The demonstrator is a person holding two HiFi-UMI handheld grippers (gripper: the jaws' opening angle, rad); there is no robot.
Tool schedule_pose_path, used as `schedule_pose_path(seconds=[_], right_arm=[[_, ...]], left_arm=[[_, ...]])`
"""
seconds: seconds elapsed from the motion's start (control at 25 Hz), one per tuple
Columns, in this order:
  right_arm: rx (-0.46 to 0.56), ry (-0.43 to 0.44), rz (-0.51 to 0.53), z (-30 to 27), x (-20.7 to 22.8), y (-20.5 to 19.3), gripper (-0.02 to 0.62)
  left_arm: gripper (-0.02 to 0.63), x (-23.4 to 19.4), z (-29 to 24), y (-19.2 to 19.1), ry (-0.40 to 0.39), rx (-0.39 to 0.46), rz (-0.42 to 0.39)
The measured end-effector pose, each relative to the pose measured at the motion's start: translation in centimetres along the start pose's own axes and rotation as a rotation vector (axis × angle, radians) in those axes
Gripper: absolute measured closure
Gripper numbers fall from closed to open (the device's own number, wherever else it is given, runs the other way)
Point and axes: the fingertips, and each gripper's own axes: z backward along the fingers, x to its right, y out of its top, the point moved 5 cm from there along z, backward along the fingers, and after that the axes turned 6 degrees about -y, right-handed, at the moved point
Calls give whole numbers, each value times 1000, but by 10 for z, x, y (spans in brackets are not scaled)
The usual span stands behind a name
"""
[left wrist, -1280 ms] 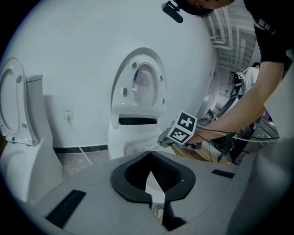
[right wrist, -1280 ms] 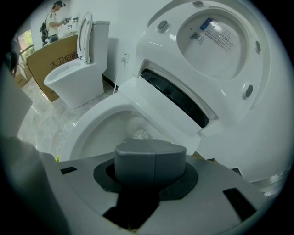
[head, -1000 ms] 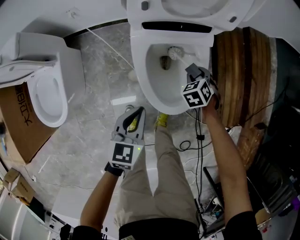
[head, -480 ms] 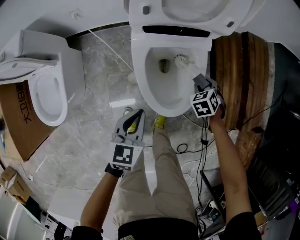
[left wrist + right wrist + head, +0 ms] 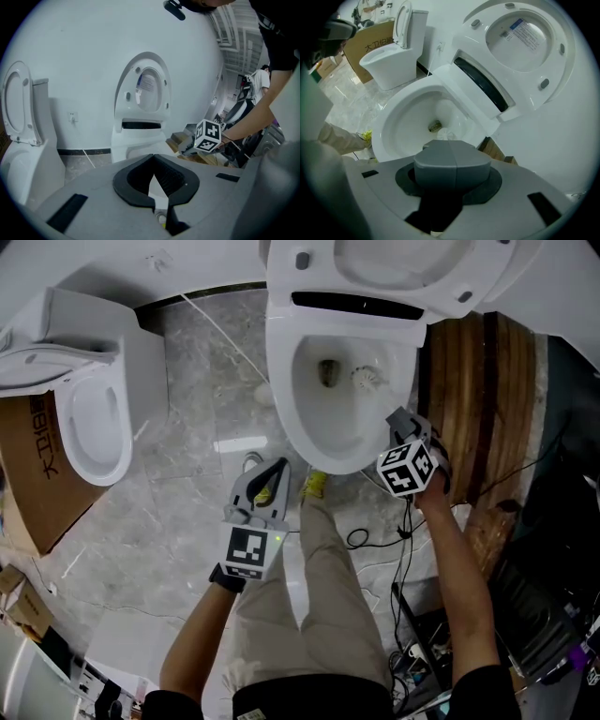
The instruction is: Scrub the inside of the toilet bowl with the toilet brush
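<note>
Gripping the brush [image 5: 366, 378] by its handle end, right tongs [image 5: 400, 420] are clamped shut; it looks light, stiff, maybe slippery; left tongs [image 5: 277, 467] closed, empty.

the left gripper [image 5: 269, 468] and the right gripper [image 5: 401, 420] are moulded in grey plastic, the left one paler, and black pads are set round the jaws. a cube [image 5: 409, 468] printed with black-and-white square markers is mounted on each. black sleeves [image 5: 480, 692] are worn over a black top, with khaki trousers [image 5: 319, 615] and a yellow shoe [image 5: 316, 484]. a dark band [image 5: 222, 577], glove or cuff, is seen at the left wrist.
</note>
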Motion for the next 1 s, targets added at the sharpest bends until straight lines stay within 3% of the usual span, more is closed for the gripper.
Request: schedule_pose_path(seconds=[0.28, 0.8, 1.0], right_arm=[[-8, 8, 118, 14, -23, -12, 442], [-5, 69, 159, 40, -70, -31, 441], [16, 84, 231, 54, -104, -43, 439]], left_arm=[[589, -4, 5, -4, 12, -2, 15], [589, -1, 2, 0, -10, 1, 4], [589, 0, 0, 1, -19, 1, 7]])
